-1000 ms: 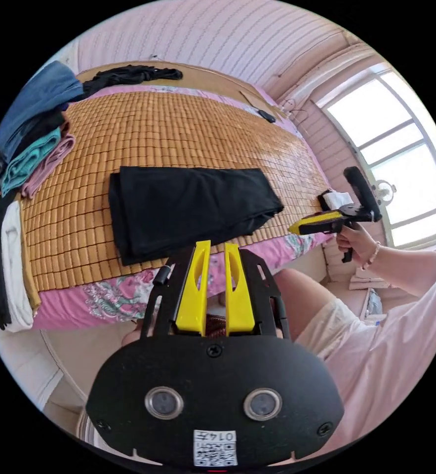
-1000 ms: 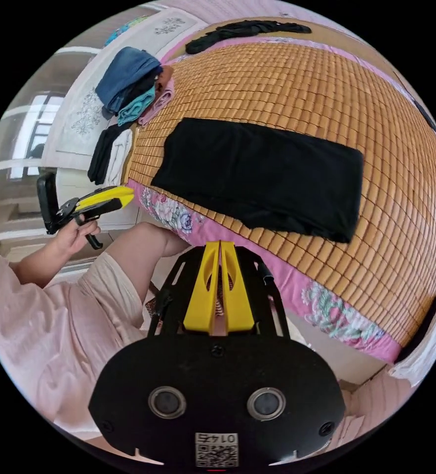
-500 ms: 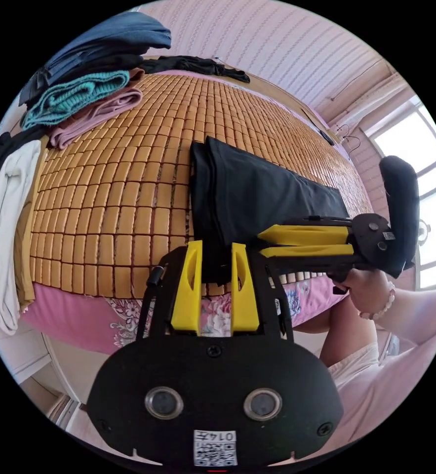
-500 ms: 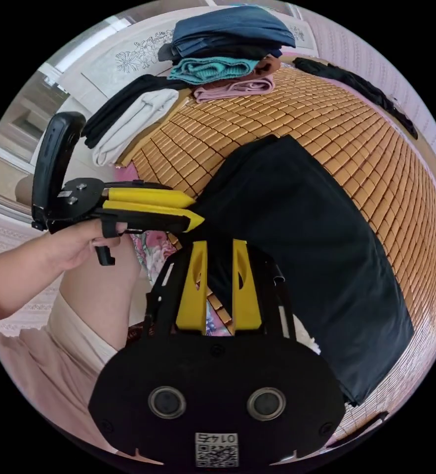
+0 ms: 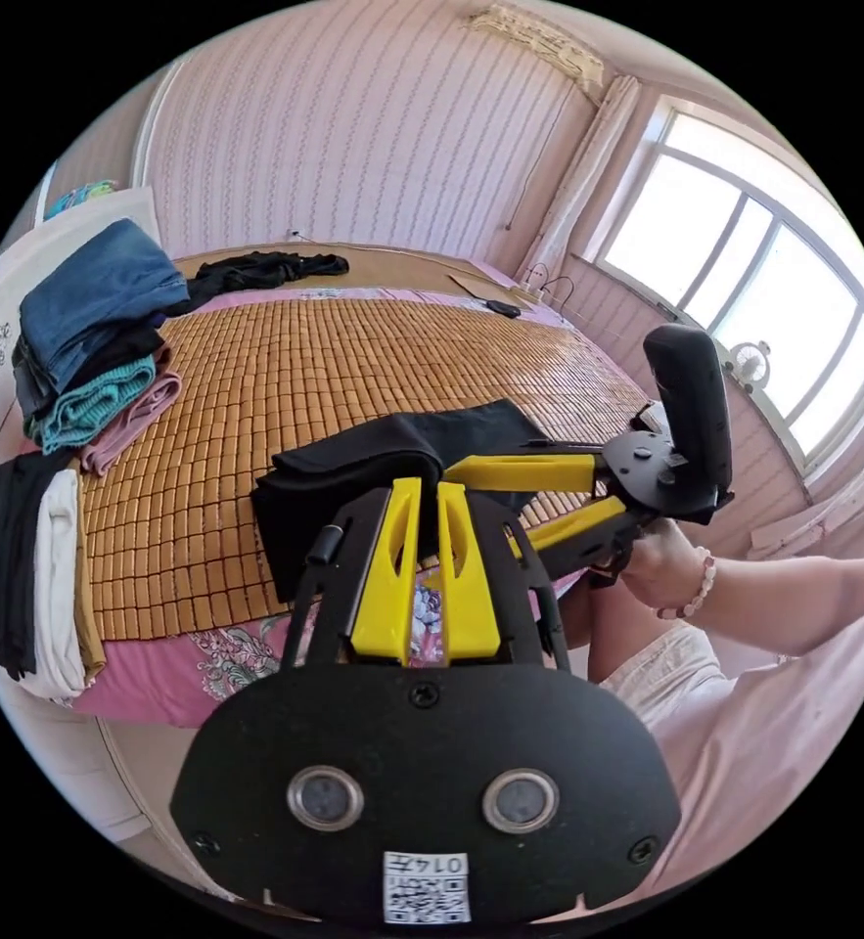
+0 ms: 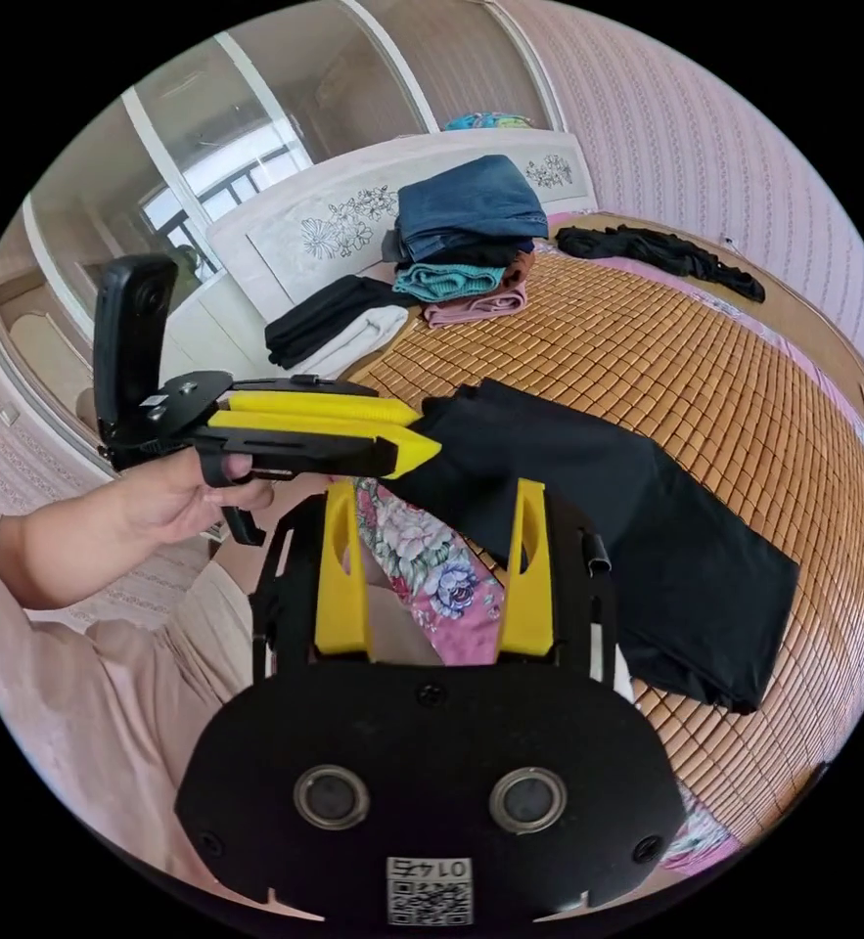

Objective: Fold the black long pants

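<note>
The folded black long pants (image 5: 373,460) lie on the bamboo mat (image 5: 353,362) near the bed's front edge. My left gripper (image 5: 430,489) is shut on their near end and holds that end lifted off the mat. In the right gripper view the same left gripper (image 6: 417,440) pinches the raised corner of the pants (image 6: 647,528). My right gripper (image 6: 433,499) hangs over the bed's edge, just short of the pants, jaws wide open with nothing between them. In the left gripper view the right gripper (image 5: 495,509) sits close beside the left one, jaws spread.
A stack of folded clothes (image 5: 89,362) with blue jeans on top sits by the headboard (image 6: 334,215). Black and white folded pieces (image 5: 30,567) lie beside it. A loose black garment (image 5: 255,269) lies at the far edge. A person's legs press against the bed's pink side.
Both grippers moved in from the bed's edge to the pants' near end. The left one closed on the fabric and raised it. The right one's jaws went from shut to wide open.
</note>
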Available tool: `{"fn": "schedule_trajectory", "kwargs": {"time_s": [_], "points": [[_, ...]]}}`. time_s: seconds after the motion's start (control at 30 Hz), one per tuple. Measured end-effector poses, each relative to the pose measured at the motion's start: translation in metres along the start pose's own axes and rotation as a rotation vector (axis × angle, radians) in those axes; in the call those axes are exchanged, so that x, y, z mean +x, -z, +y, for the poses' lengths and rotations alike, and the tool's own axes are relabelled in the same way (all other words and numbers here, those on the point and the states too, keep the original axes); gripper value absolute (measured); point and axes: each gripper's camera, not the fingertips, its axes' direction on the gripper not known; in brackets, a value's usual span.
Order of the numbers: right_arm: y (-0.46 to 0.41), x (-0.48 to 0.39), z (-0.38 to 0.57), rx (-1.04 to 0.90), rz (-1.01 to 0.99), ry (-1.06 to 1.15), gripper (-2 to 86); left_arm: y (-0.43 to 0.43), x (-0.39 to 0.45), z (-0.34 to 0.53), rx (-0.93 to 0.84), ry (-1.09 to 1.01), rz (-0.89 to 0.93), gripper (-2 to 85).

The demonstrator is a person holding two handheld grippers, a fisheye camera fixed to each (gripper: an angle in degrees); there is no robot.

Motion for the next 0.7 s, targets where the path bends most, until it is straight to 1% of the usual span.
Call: {"fn": "schedule_trajectory", "kwargs": {"time_s": [0.03,0.13,0.2,0.27,0.33,0.37,0.43,0.47,0.53,0.57,0.6,0.63,0.67,0.7], "points": [[0.005,-0.004,0.004,-0.003,0.043,-0.013,14.5,0.003,0.011,0.001,0.006,-0.024,-0.017,3.8],[0.021,-0.003,0.021,0.002,0.086,-0.03,5.6,0.011,0.026,0.009,0.021,-0.078,-0.08,5.0],[0.035,0.009,0.034,0.019,0.054,-0.077,4.4,0.014,0.023,0.019,0.035,-0.08,-0.106,5.0],[0.055,0.027,0.051,0.063,0.018,-0.141,3.8,0.017,0.015,0.031,0.027,-0.062,-0.168,5.0],[0.095,0.053,0.074,0.152,0.024,-0.214,3.3,0.015,-0.003,0.047,-0.014,-0.025,-0.219,5.0],[0.108,0.061,0.08,0.175,0.033,-0.231,3.2,0.014,-0.008,0.051,-0.028,-0.013,-0.221,5.0],[0.171,0.091,0.103,0.286,0.078,-0.287,3.1,0.008,-0.025,0.061,-0.078,0.038,-0.226,5.1],[0.189,0.098,0.109,0.316,0.094,-0.301,3.1,0.007,-0.027,0.062,-0.085,0.046,-0.226,5.1],[0.265,0.126,0.135,0.419,0.21,-0.382,3.3,-0.001,-0.032,0.062,-0.104,0.038,-0.227,5.4],[0.284,0.132,0.142,0.437,0.257,-0.406,3.3,-0.003,-0.033,0.061,-0.105,0.03,-0.23,5.5],[0.317,0.144,0.156,0.456,0.369,-0.471,3.6,-0.008,-0.034,0.057,-0.105,0.014,-0.24,5.9],[0.345,0.159,0.17,0.445,0.485,-0.551,3.9,-0.014,-0.037,0.051,-0.107,0.01,-0.249,6.3],[0.358,0.167,0.176,0.432,0.535,-0.592,4.2,-0.018,-0.039,0.048,-0.107,0.013,-0.251,6.5],[0.379,0.182,0.191,0.418,0.608,-0.683,4.8,-0.026,-0.044,0.039,-0.11,0.015,-0.247,6.8]]}}
